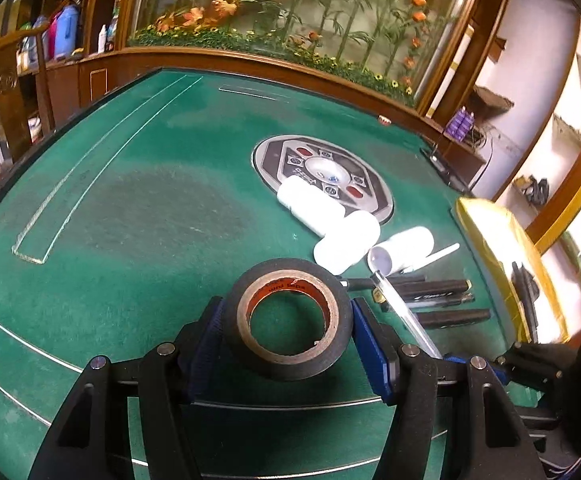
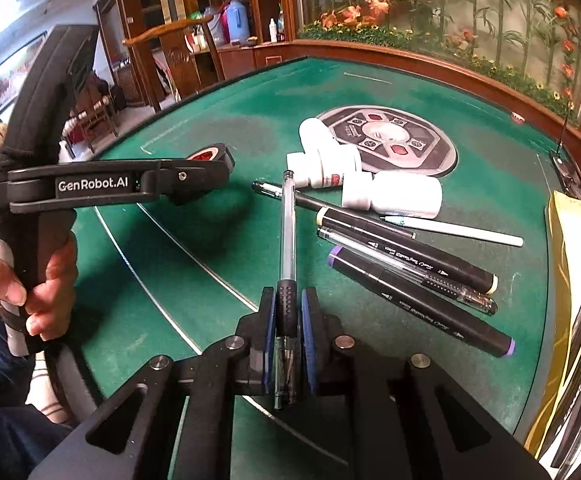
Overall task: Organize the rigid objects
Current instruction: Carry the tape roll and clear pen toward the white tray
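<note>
My left gripper [image 1: 287, 316] is shut on a black tape roll [image 1: 286, 364], its blue pads pressing both sides. In the right wrist view the same roll [image 2: 206, 155] hangs above the green felt table [image 2: 210, 240], casting a shadow. My right gripper [image 2: 288, 308] is shut on a clear gel pen [image 2: 287, 224], clamped at its black rubber grip and pointing away from me. That pen [image 1: 402, 312] also slants in at the right of the left wrist view. A hand [image 2: 38, 280] holds the left gripper's handle.
Three white bottles [image 2: 390, 196] lie by a round control panel [image 2: 430, 160] set in the table. Two black markers [image 2: 422, 304], another clear pen [image 2: 410, 272] and a white pen [image 2: 458, 232] lie right of my right gripper. A yellow bag [image 2: 570, 240] holding pens sits at the right edge.
</note>
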